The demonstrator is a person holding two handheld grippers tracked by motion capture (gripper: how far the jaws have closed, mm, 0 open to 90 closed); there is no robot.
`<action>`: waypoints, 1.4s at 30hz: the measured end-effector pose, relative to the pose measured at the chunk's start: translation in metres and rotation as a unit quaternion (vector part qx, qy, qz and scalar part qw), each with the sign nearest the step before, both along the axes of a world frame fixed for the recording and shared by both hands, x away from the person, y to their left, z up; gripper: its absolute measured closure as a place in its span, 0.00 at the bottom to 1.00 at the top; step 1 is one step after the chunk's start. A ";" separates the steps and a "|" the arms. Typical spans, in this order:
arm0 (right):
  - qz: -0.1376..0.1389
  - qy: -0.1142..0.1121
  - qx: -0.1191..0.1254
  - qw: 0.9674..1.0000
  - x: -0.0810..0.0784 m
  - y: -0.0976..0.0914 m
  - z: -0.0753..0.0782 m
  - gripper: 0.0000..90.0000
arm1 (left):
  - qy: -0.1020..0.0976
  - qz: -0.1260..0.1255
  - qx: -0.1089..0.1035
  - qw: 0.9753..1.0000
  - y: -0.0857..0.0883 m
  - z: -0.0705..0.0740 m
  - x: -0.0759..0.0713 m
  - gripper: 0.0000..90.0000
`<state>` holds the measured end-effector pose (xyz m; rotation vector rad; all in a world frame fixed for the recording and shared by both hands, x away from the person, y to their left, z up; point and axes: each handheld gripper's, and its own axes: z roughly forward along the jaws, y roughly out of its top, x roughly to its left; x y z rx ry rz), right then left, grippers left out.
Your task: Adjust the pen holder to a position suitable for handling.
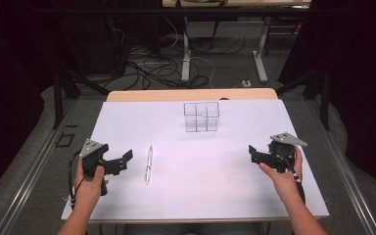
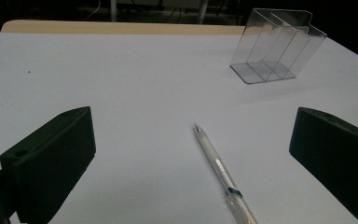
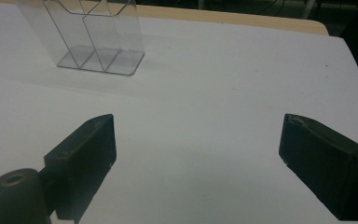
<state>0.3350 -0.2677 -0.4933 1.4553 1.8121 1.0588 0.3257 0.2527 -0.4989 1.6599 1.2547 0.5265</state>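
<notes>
Tongs [image 2: 193,154] wide, pen [image 2: 219,175] btwn

The pen [image 1: 148,165] is clear, glossy plastic, like the transparent holder [image 1: 201,116]. The table [image 1: 176,205] is matt white with a wooden edge.

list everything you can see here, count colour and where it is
pen: 1, clear with silvery parts, lying flat on the white sheet, near the left claw, tip pointing away from the person
clear holder: 1, transparent plastic with several compartments, empty, upright at the far middle of the sheet
white sheet: 1, white, covers most of the table
table: 1, light wood, edge shows beyond the sheet's far side
cables: several, black and white, on the floor beyond the table
left claw: 1, black, jaws open and empty, above the sheet's left part
right claw: 1, black, jaws open and empty, above the sheet's right part
hands: 2, one gripping each claw
</notes>
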 end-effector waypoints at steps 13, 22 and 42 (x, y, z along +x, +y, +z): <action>0.016 0.018 -0.005 1.000 0.009 0.011 -0.004 0.25 | 0.017 0.008 -0.017 1.000 0.005 -0.002 -0.002 0.00; 0.019 0.064 0.026 0.997 0.023 0.023 0.004 0.35 | 0.018 -0.002 -0.015 1.000 0.004 0.000 -0.006 0.00; 0.025 0.122 0.042 0.991 0.091 0.055 0.052 0.46 | 0.029 0.005 -0.014 0.999 0.007 -0.002 -0.005 0.03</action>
